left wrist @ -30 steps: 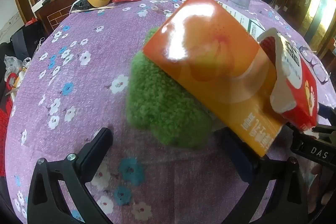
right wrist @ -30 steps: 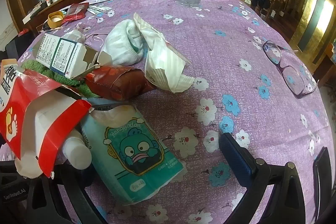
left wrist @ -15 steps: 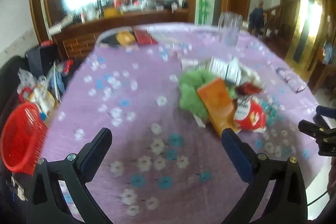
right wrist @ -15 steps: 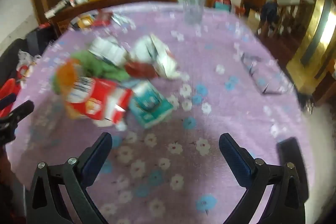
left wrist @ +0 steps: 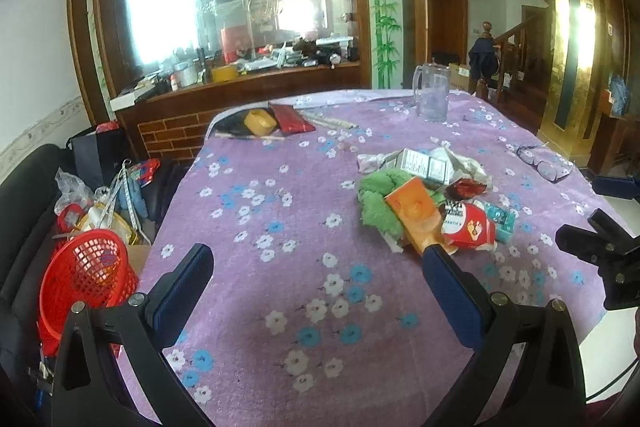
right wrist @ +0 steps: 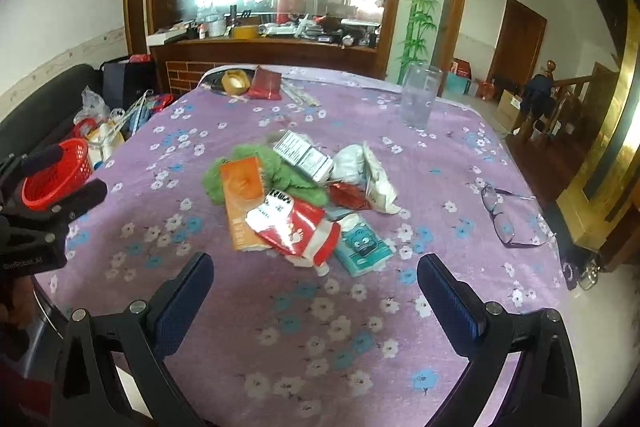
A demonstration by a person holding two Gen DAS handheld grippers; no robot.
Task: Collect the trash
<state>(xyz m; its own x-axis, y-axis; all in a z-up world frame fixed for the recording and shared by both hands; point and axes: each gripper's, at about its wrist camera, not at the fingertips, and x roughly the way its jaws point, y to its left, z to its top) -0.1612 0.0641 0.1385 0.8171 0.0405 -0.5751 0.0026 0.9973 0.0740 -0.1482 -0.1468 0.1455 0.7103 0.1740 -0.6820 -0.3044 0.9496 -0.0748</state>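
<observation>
A heap of trash lies mid-table: an orange carton [left wrist: 414, 213] [right wrist: 242, 197], a red and white packet [left wrist: 468, 229] [right wrist: 294, 227], a teal tissue pack [right wrist: 362, 243], a green fluffy cloth [left wrist: 378, 201] [right wrist: 276, 169], a white printed box [right wrist: 304, 157] and crumpled white paper [right wrist: 368, 175]. My left gripper [left wrist: 316, 279] is open and empty, held back above the near table edge. My right gripper [right wrist: 314, 287] is open too, with nothing between its fingers, short of the heap. A red basket [left wrist: 86, 281] [right wrist: 54, 173] sits off the table's left side.
Purple glasses [right wrist: 502, 215] lie at the right of the flowered tablecloth [left wrist: 280, 307]. A clear jug [right wrist: 418, 101] stands at the back, with a tape roll [left wrist: 260, 121] and a dark red pouch [left wrist: 290, 119] at the far left. Bags are piled beside the basket.
Both grippers have pulled up and back from the heap, so the whole table and room now show. The trash items lie as before.
</observation>
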